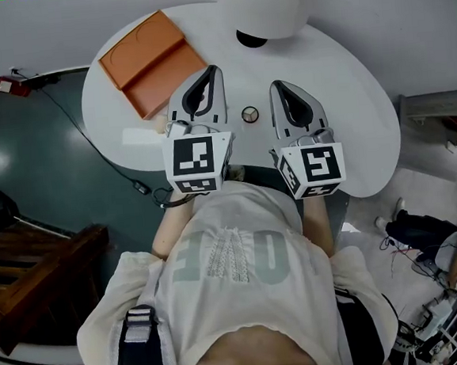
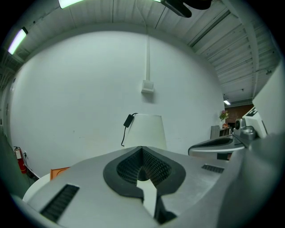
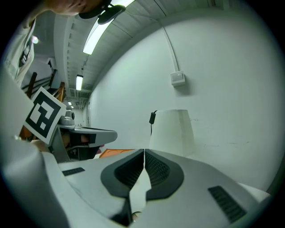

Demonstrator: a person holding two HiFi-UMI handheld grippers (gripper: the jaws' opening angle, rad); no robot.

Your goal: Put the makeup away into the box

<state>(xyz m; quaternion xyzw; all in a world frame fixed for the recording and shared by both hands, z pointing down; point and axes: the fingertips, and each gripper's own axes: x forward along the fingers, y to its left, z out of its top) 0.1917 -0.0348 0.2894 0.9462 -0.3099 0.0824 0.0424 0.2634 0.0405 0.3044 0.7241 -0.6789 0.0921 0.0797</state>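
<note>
Jaws of left gripper (image 1: 212,72) and right gripper (image 1: 276,86) pressed together, empty; one should spread before straddling round makeup item (image 1: 249,114); orange box (image 1: 150,61) at table's (image 1: 347,88) far-left edge.

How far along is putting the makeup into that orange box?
Nothing looks done yet: the orange box lies open with nothing visible inside. The left claw and right claw are shut and empty. A small round item, probably makeup, sits on the table between them, unboxed.

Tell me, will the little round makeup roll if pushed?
It would probably slide instead: the makeup seems to lie flat on the smooth table. It looks small, so it is likely light. Its round edge may be hard to pinch.
</note>
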